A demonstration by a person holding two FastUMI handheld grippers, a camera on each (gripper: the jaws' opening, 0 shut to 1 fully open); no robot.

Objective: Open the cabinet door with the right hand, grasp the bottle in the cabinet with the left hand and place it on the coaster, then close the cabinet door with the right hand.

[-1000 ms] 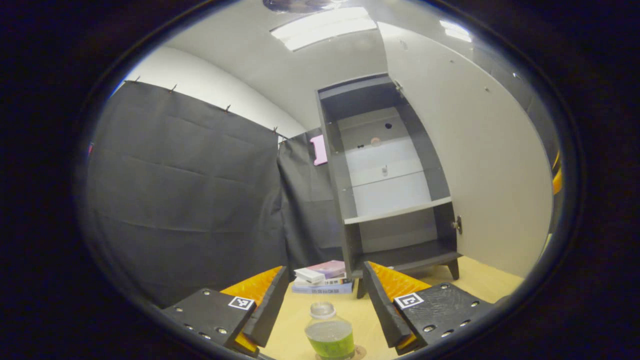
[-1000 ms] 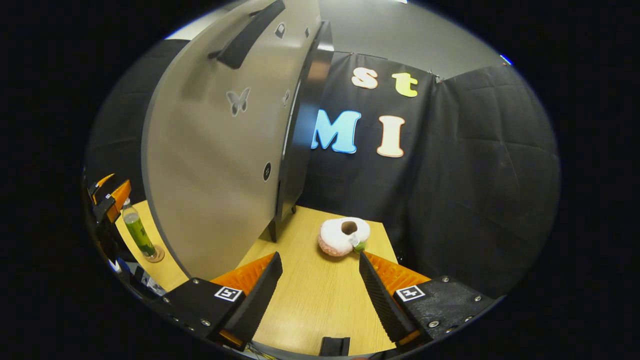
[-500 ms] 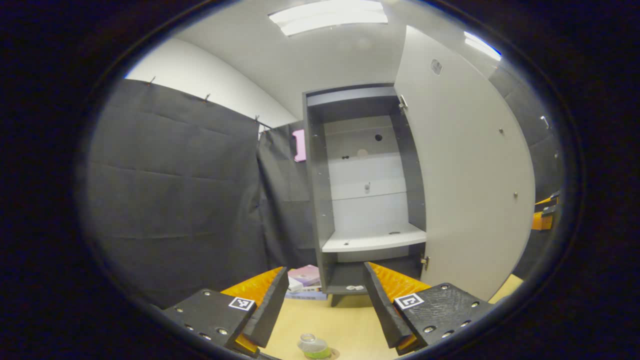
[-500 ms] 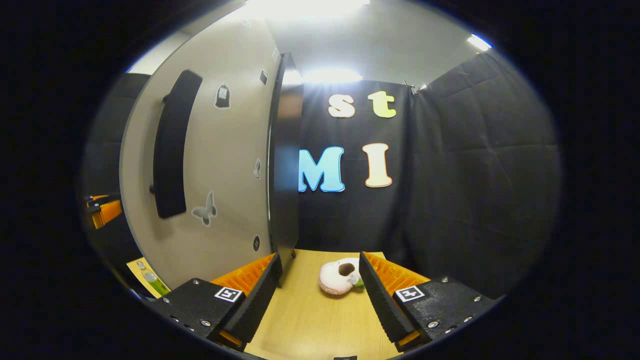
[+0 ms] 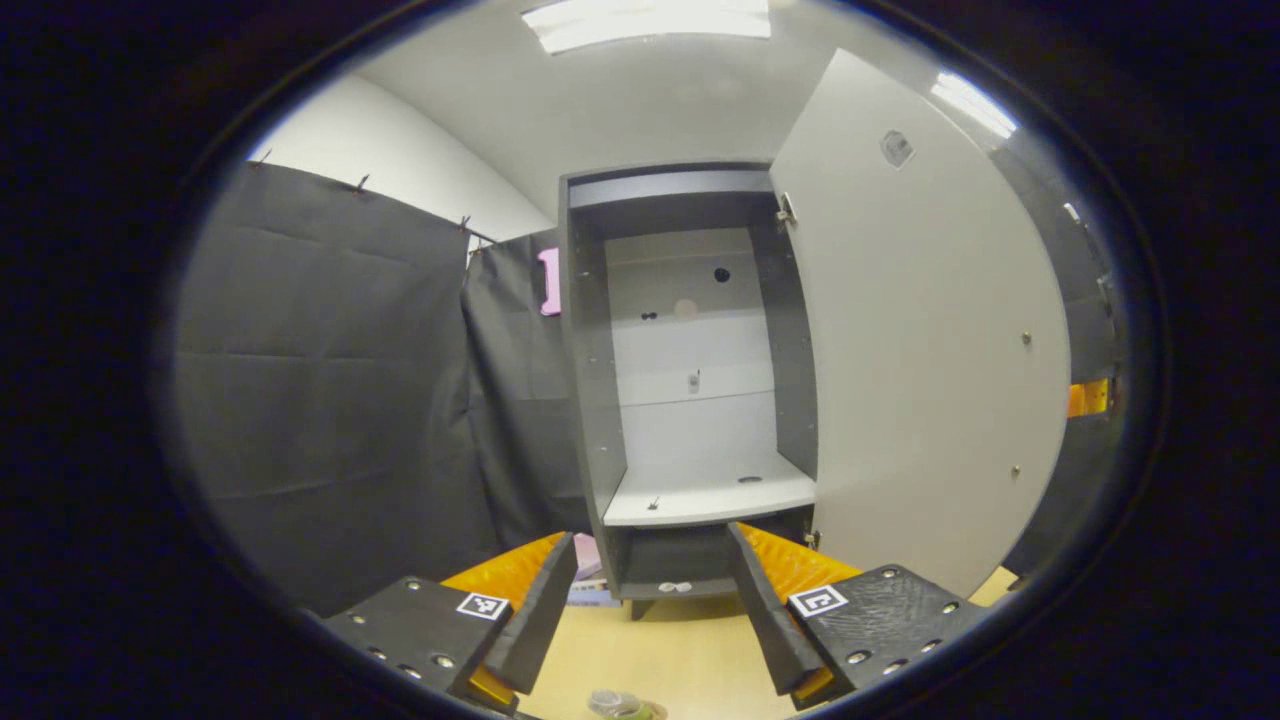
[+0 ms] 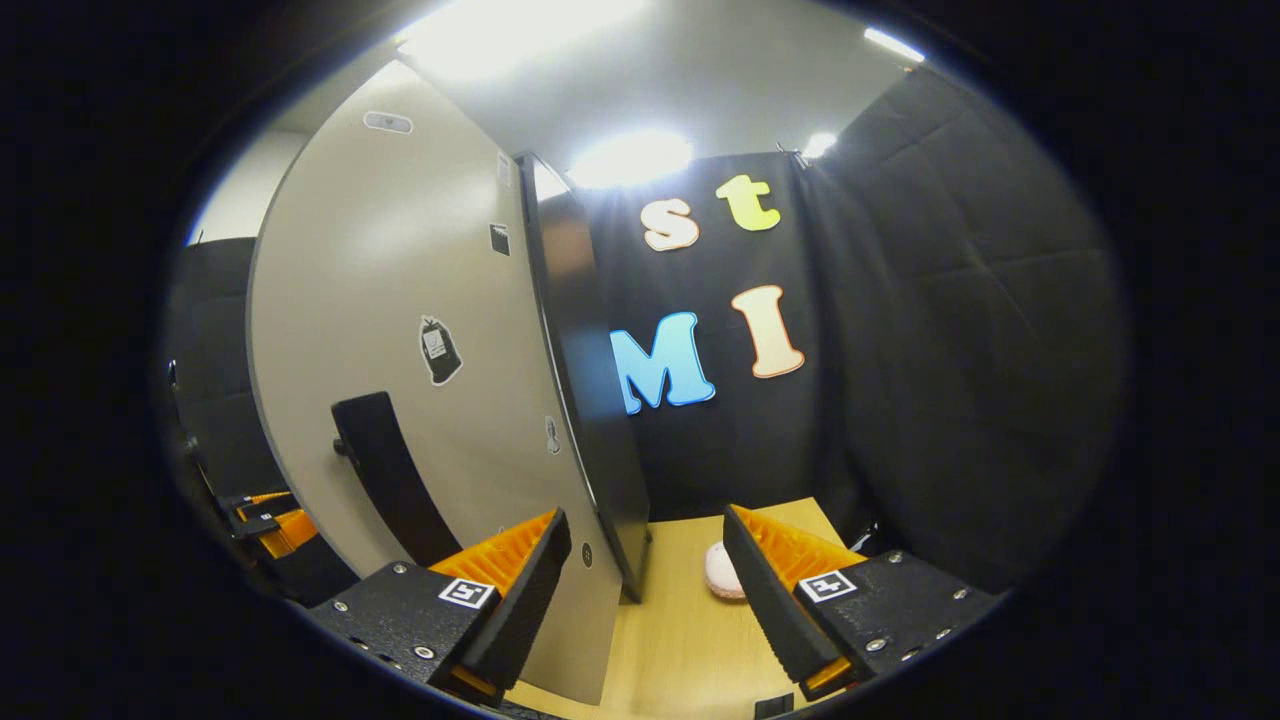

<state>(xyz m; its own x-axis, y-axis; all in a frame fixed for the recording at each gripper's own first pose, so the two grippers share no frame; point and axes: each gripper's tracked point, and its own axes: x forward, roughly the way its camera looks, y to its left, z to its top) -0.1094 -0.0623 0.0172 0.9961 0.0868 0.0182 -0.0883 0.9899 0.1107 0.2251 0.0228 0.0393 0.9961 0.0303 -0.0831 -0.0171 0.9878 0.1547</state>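
We see left tongs (image 5: 650, 600) spread wide, empty; bottle (image 5: 618, 705) at bottom edge on table (image 5: 680, 655). Cabinet (image 5: 690, 400) at centre, door (image 5: 920, 340) open at right. Right tongs (image 6: 645, 590) agape, empty, beside door handle (image 6: 390, 480) at lower left.

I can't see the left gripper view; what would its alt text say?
An open cabinet with bare shelves stands ahead, its pale door swung out to the right. The left tongs hang open in front over a wooden table, with a bottle cap at the bottom edge.
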